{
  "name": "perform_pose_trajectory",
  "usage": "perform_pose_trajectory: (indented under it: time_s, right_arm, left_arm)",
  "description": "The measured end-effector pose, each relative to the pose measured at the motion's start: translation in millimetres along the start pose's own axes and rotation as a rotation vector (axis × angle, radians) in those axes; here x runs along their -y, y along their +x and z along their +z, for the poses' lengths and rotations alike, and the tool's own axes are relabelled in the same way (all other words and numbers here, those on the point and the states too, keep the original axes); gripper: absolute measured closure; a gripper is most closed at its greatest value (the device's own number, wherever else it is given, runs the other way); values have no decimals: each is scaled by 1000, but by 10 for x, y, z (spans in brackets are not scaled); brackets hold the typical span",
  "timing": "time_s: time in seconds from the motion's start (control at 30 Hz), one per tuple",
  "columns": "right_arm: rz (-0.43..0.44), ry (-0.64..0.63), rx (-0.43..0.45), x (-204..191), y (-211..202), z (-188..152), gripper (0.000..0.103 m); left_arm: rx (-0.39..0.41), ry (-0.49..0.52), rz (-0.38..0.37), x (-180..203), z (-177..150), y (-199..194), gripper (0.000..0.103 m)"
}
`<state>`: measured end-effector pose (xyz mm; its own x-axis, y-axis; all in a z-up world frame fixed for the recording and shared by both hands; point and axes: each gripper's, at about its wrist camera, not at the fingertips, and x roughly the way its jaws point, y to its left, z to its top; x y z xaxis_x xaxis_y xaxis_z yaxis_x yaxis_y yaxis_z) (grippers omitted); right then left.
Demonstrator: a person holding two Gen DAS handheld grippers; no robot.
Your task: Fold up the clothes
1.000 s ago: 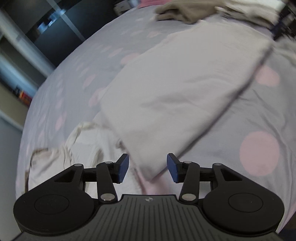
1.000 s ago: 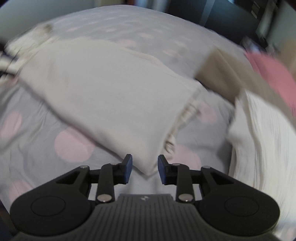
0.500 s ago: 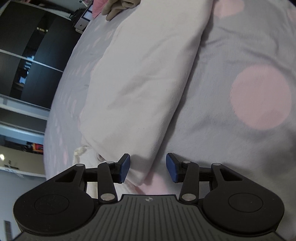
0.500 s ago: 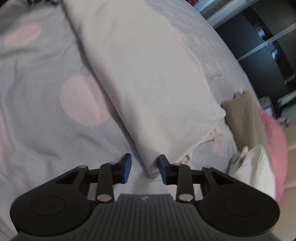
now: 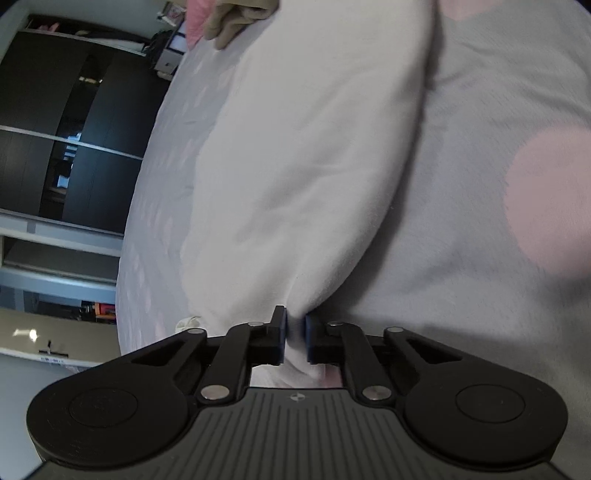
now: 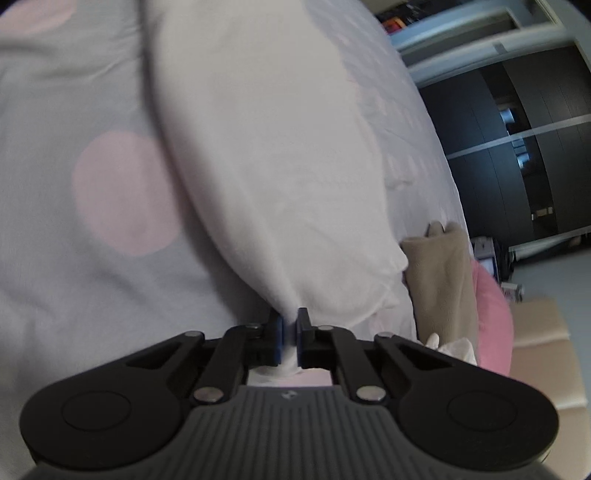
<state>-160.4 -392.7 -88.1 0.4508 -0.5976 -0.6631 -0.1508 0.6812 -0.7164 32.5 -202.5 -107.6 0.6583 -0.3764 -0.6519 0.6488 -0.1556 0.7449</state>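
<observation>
Left tongs (image 5: 295,338) pinched on a near corner of the white garment (image 5: 310,147), blue pads (image 5: 282,338) pressed to either side of a small bunch of cloth. Right tongs (image 6: 290,339) likewise clamped on a near corner of the same white garment (image 6: 273,155), fabric gathered into a narrow pleat between the pads (image 6: 277,341). Garment folded into a long band, lying flat on the bed (image 5: 461,240), stretching away from both tongs. Bedcover grey with large pale pink dots (image 6: 122,192), one dot just beside the garment's long edge in each wrist view. Beyond the garment's far end in the left view, a tan folded piece (image 5: 240,18); same tan piece (image 6: 439,280) touching the garment's side edge in the right view, with a pink item (image 6: 493,321) just past it. Small cream-white scrap (image 6: 458,349) near the tan piece, kind unclear. Dark wardrobe (image 5: 55,140) well apart from the garment, off the bed's edge.
</observation>
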Motion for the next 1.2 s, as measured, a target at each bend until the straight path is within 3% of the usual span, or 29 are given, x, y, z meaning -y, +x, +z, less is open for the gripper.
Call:
perform_pose_trajectory:
  time_s: [0.27,0.47,0.6,0.83,1.2]
  right_arm:
    - [6,57,47,310,-430,122,98]
    - [94,102,42,453,-818,28,98]
    - [169,126,42,366,-1110,-83,98]
    - [299,50,27,-16,-1582,-192,98]
    - [426,-60,-39,-468,-1193,-215,98]
  left_arm:
    - [69,-58,-25,-283,-26,-420,98]
    - [90,-47,-61,-468,-157,-747,98]
    - [104,-31,-122,-492,-233,-990,98]
    - [91,51,-203,-214,-328,-1280,98]
    - [-10,115,-321,241,-388,-889,98]
